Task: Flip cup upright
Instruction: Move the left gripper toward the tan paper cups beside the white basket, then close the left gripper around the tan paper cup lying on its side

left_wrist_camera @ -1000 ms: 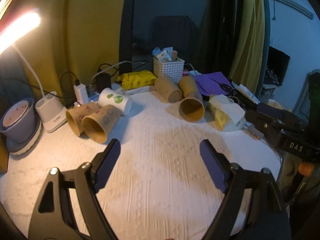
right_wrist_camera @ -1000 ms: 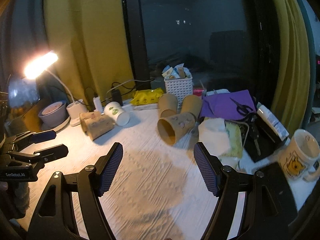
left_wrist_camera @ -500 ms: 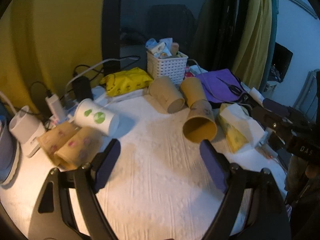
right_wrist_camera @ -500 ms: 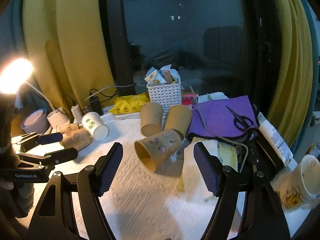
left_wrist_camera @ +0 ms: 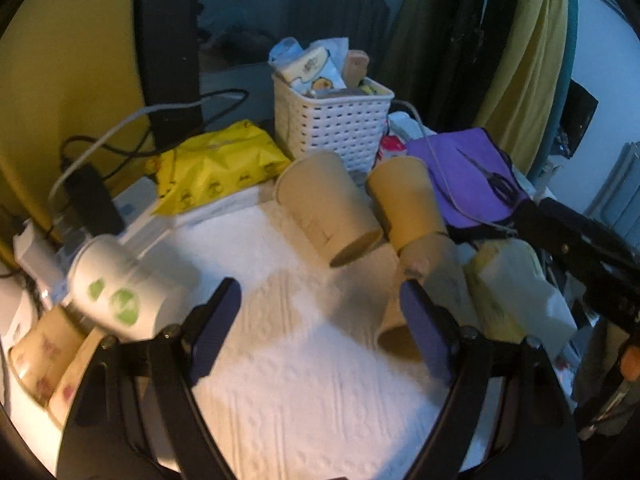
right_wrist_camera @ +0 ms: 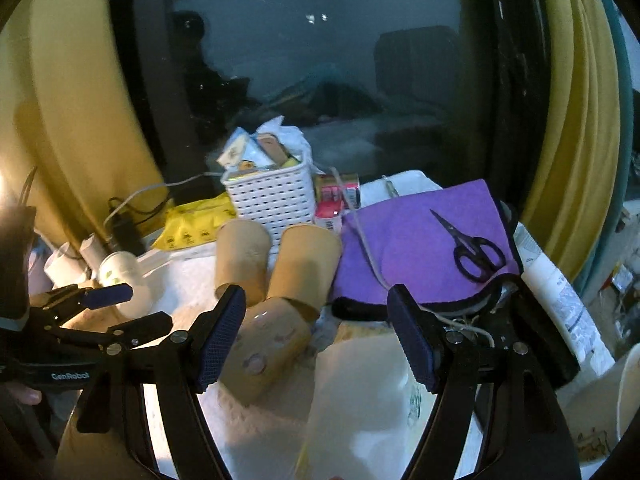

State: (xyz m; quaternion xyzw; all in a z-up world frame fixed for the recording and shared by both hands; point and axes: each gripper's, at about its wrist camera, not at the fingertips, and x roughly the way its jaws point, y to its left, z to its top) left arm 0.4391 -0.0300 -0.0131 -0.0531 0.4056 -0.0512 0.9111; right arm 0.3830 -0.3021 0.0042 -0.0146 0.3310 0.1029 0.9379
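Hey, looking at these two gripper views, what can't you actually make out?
- Patterned cup: its mouth sits behind the left gripper finger, left view.
- Two cups at the lower left: cut by the edge, blurred.
- Mug: cropped at the right view's edge.
- Basket contents: too small to identify.

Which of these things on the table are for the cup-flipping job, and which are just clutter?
For the job:
- patterned paper cup lying on its side
- two plain paper cups, also tipped over
- white cup with green dots, on its side
- left hand-held gripper and right hand-held gripper, both open

Just lying about:
- white basket
- scissors
- purple cloth
- yellow packet
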